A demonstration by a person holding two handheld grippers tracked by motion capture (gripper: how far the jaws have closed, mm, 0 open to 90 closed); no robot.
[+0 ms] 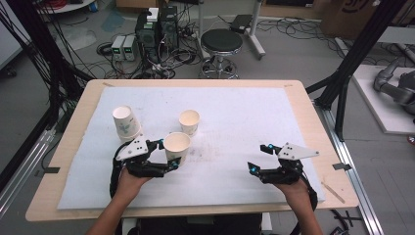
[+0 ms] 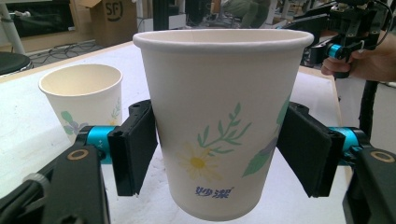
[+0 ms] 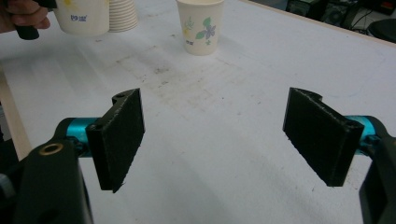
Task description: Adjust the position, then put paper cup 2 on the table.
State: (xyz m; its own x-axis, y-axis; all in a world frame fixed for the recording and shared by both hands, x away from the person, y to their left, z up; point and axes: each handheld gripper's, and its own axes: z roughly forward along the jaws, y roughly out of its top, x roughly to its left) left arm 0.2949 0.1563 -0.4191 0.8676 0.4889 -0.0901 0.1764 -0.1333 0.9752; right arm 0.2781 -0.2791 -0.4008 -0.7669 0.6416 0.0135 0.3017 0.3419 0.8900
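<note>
Cup clamped in left tool, right tool gaping over bare desk

High view: the left tool [image 1: 165,155] sits at the near left of the desk [image 1: 303,105], which is covered by a white sheet [image 1: 235,122]. Its jaws close around a paper cup [image 1: 176,145] that stands upright, mouth up, just in front of the person's left hand [image 1: 128,180]. A second single cup [image 1: 189,121] stands a little farther back and to the right, apart from the held one. A stack of cups [image 1: 126,123] stands to the left, just behind the left tool. The right tool [image 1: 260,158] rests at the near right, well apart from all the cups, with nothing between its jaws. Beyond the desk stand a black stool [image 1: 221,46] and computer boxes [image 1: 155,29] among cables on the floor.

Left gripper view: the paper cup [image 2: 219,126], printed with a daisy and green leaves, is pressed on both sides by the black pads [image 2: 135,147], partly closed to the cup's width. Its base seems to hang clear of the sheet, though contact is hard to judge. The second cup [image 2: 83,100] stands behind on the left. The right tool [image 2: 338,49] shows at the far upper right.

Right gripper view: the right tool [image 3: 212,140] holds its jaws wide apart over the stained sheet [image 3: 201,154], gripping nothing. The second cup [image 3: 200,25] stands ahead; the held cup [image 3: 81,16] and the stack [image 3: 122,14] sit at upper left.
</note>
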